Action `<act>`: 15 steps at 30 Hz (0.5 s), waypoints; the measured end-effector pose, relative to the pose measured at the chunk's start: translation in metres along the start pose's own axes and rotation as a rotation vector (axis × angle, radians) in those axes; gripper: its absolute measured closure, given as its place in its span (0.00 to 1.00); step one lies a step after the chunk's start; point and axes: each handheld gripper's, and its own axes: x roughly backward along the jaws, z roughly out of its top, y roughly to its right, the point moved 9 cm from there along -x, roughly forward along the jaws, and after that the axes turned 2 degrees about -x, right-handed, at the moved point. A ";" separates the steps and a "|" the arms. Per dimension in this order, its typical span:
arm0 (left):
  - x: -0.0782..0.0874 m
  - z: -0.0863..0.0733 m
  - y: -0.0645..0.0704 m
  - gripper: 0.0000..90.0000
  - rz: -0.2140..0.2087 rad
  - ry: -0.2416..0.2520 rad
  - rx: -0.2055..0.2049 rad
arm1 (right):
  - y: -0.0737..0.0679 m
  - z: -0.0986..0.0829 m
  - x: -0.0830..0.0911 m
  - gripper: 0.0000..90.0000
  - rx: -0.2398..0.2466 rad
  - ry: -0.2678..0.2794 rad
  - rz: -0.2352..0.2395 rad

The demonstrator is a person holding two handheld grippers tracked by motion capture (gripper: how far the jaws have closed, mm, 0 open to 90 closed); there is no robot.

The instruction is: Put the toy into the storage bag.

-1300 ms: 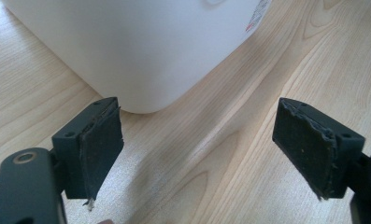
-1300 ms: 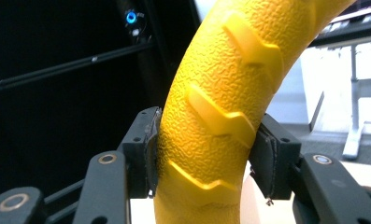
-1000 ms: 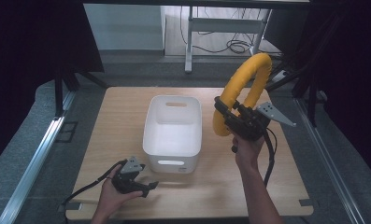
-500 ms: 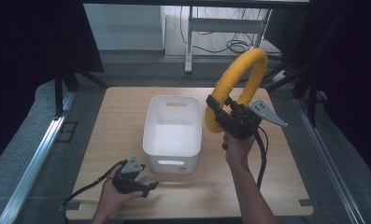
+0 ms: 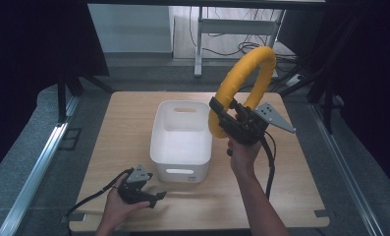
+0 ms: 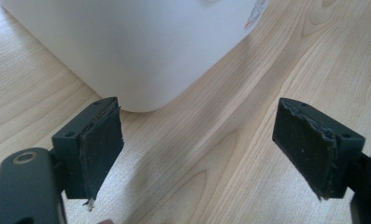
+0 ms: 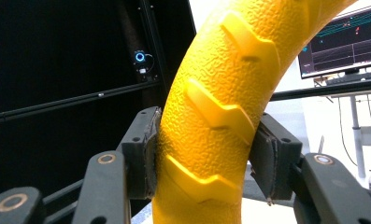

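A yellow textured ring with raised chevron ridges is held upright in the air, over the right rim of the white bin. My right gripper is shut on the ring's lower left part; in the right gripper view both pads press the yellow ring. My left gripper rests low on the table near the bin's front left corner, open with nothing between its jaws. The left gripper view looks at the white bin's wall just beyond the left gripper.
The wooden table has free surface to the right and front of the bin. Black cables trail from both grippers. Metal rails run along both sides of the table; a desk frame and cables stand behind it.
My right gripper has carried the yellow ring leftward, from right of the bin to over its right rim. The left gripper has stayed put.
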 end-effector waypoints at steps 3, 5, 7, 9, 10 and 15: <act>0.000 0.000 0.000 0.18 0.000 -0.001 0.000 | -0.005 0.000 -0.004 0.53 0.006 0.000 0.004; 0.000 0.000 0.000 0.18 0.000 -0.002 -0.001 | -0.009 0.000 -0.006 0.53 0.007 0.002 0.010; 0.000 0.000 0.000 0.18 0.000 -0.002 -0.001 | -0.010 0.000 -0.007 0.53 0.012 0.004 0.011; 0.000 0.000 0.000 0.18 -0.001 -0.002 -0.001 | -0.014 0.000 -0.010 0.53 0.023 0.005 0.010; 0.000 0.000 0.000 0.18 -0.001 -0.002 -0.001 | -0.014 0.000 -0.010 0.53 0.023 0.005 0.010; 0.000 0.000 0.000 0.18 -0.001 -0.003 -0.002 | -0.023 -0.001 -0.014 0.53 0.027 0.011 0.021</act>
